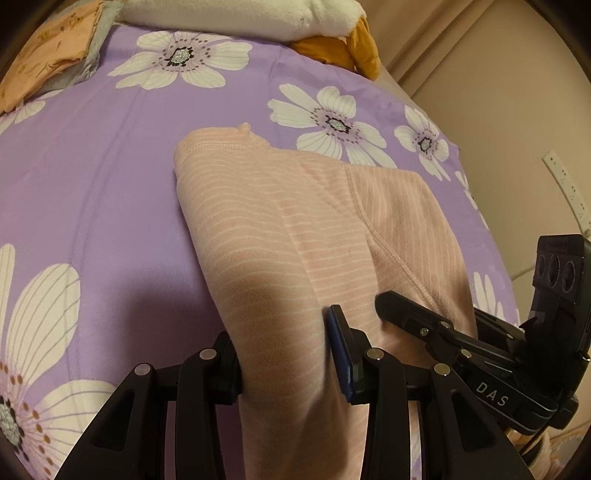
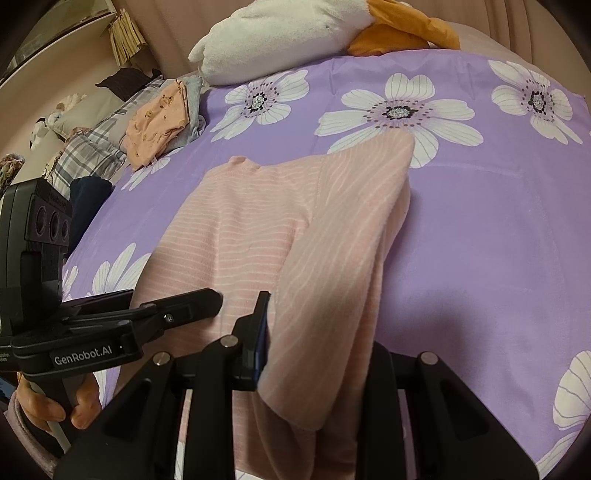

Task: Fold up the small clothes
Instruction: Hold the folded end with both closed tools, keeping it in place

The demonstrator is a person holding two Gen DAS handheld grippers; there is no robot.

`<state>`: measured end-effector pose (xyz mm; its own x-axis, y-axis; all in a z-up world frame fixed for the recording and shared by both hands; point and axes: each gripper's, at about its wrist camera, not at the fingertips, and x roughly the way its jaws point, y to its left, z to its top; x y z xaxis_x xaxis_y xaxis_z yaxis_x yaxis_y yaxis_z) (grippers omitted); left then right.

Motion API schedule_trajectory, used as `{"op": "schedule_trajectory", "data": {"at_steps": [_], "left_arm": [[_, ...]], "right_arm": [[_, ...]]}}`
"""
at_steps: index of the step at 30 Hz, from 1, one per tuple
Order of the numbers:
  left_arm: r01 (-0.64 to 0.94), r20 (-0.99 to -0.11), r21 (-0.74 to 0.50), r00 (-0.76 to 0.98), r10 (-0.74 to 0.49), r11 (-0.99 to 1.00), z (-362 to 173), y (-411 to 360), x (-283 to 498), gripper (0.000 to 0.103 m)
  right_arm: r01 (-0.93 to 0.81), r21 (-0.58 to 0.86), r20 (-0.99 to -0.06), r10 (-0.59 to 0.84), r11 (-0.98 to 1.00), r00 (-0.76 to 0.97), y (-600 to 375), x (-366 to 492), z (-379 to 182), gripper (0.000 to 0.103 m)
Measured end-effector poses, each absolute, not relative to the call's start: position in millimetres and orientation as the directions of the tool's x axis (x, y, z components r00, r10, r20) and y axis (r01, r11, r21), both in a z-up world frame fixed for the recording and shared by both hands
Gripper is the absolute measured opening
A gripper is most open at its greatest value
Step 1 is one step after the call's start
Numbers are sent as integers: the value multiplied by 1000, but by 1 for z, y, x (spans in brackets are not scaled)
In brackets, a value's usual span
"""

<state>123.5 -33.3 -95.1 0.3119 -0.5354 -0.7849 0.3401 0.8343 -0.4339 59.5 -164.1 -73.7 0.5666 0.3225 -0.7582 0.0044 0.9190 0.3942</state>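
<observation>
A pink striped garment [image 2: 258, 229] of soft, matt knit cloth, its seams stitched in raised thread, lies on a bedsheet [image 2: 480, 240] of smooth purple fabric printed with white flowers, faintly sheened. The left gripper [image 1: 284, 354] and right gripper [image 2: 314, 350] are of matt black moulded plastic with bright metal pins at the joints; one finger pad [image 1: 341, 350] shows a blue, rubbery-looking face. Behind, a plush toy [image 2: 280, 33] is fluffy white pile with smoother orange cloth parts. A folded orange garment [image 2: 157, 122] looks like thin printed cotton, beside a checked woven cloth [image 2: 96, 144].
</observation>
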Motion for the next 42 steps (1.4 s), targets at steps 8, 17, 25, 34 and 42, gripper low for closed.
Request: {"op": "schedule_trajectory", "data": {"at_steps": [8,17,25,34,42], "left_arm": [[342,-790,-427,309,-529,837,-96,-34,123,38],[340,-793,-427,306,-527,838,-96,-33,124,38],[339,-792,-427,306,-528,838,-95,-33,124,38],[339,-793,-426,306,-527,839,-96,-33,124,38],[339,-793,-426,306,-526,839,-95,-33,124,38]], "right_arm": [[7,397,-762,325,918,560,-165,60,-77,27],[17,407,-764,330,913,554,-165,60,-81,28],[21,412,-765,333,911,552,-166,58,-83,28],[22,413,-764,333,911,552,-166,58,-83,29],[27,421,-764,339,906,549,-167,58,-85,29]]}}
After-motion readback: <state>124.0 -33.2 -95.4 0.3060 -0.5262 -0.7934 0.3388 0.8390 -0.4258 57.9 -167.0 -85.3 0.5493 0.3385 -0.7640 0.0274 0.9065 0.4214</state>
